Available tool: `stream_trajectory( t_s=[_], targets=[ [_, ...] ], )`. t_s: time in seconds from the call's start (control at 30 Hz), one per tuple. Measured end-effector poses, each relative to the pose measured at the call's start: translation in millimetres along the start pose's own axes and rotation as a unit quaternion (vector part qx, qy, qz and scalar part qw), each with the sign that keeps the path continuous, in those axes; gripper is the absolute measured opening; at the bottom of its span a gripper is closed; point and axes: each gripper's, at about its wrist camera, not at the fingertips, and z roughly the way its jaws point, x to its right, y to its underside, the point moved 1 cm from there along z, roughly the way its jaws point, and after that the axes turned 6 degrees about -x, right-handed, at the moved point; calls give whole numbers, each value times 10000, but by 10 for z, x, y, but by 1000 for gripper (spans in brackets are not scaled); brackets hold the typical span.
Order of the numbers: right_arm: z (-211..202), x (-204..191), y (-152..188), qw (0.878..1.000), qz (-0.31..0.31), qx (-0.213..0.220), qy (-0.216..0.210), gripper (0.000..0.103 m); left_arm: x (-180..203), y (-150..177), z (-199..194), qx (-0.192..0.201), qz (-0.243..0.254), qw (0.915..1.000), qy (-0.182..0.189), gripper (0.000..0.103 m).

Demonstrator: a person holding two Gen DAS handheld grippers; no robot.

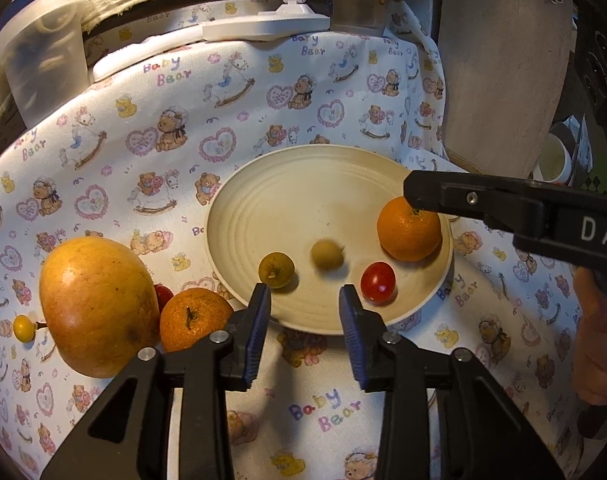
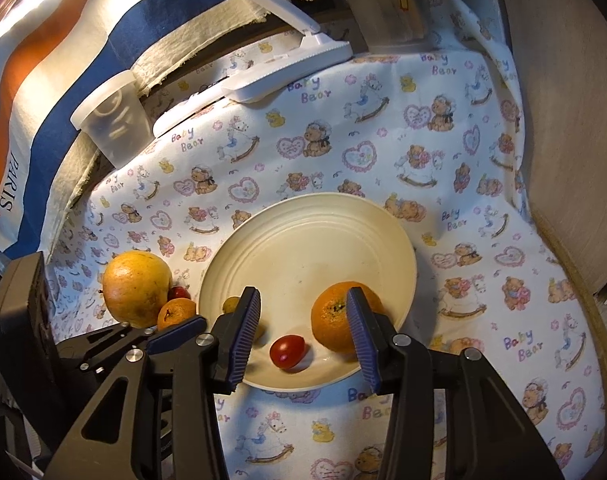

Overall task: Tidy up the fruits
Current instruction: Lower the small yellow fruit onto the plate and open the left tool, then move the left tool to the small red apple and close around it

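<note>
A cream plate (image 1: 287, 196) (image 2: 303, 248) lies on the bear-print cloth. It holds an orange (image 1: 408, 229) (image 2: 333, 322), a red cherry tomato (image 1: 378, 282) (image 2: 287, 351) and two small yellow-green fruits, one still (image 1: 276, 270) and one blurred (image 1: 326, 254). Left of the plate lie a large mango (image 1: 97, 306) (image 2: 136, 288), a second orange (image 1: 195, 318) (image 2: 176, 313), a partly hidden red tomato (image 1: 164, 294) and a small yellow fruit (image 1: 24, 327). My left gripper (image 1: 305, 300) is open and empty over the plate's near rim. My right gripper (image 2: 301, 312) is open and empty over the plate.
A clear plastic cup (image 1: 43, 56) (image 2: 111, 128) and a white lamp base (image 1: 263, 26) (image 2: 287, 76) stand at the back. A grey rounded surface (image 1: 499, 60) rises on the right. A hand (image 1: 597, 344) holds the right gripper.
</note>
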Motion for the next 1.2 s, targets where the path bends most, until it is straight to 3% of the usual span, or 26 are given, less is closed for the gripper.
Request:
stream_trajectory(
  t_s=[0.27,0.33,0.47,0.67,0.73,1.07,1.13,1.2],
  targets=[
    [-119,20,-22,9998,22,221,1,46,-187,12,-357,460,-164,9987,-161,40],
    [-136,14,-22,9997,9,253,-23,46,-243,39,-496,661,-158,9972,-298,46],
    [-142,-10,-22,9995,-29,304,24,46,-315,135,-753,1019,-103,9925,-665,48],
    [-171,-35,-10,9990,-61,444,-4,46,-574,269,-1058,1436,-568,9857,-676,63],
    [-185,-49,-2,9987,-83,501,1,46,-624,329,-1116,1557,-637,9827,-773,72],
    [-239,-161,32,9969,-298,706,-183,46,-790,530,-990,1604,-957,9792,-786,78],
    [-243,-180,41,9966,-344,724,-182,46,-812,568,-1009,1670,-970,9772,-883,88],
    [-239,-196,49,9965,-374,734,-169,46,-836,601,-1027,1726,-974,9755,-951,92]
  ],
)
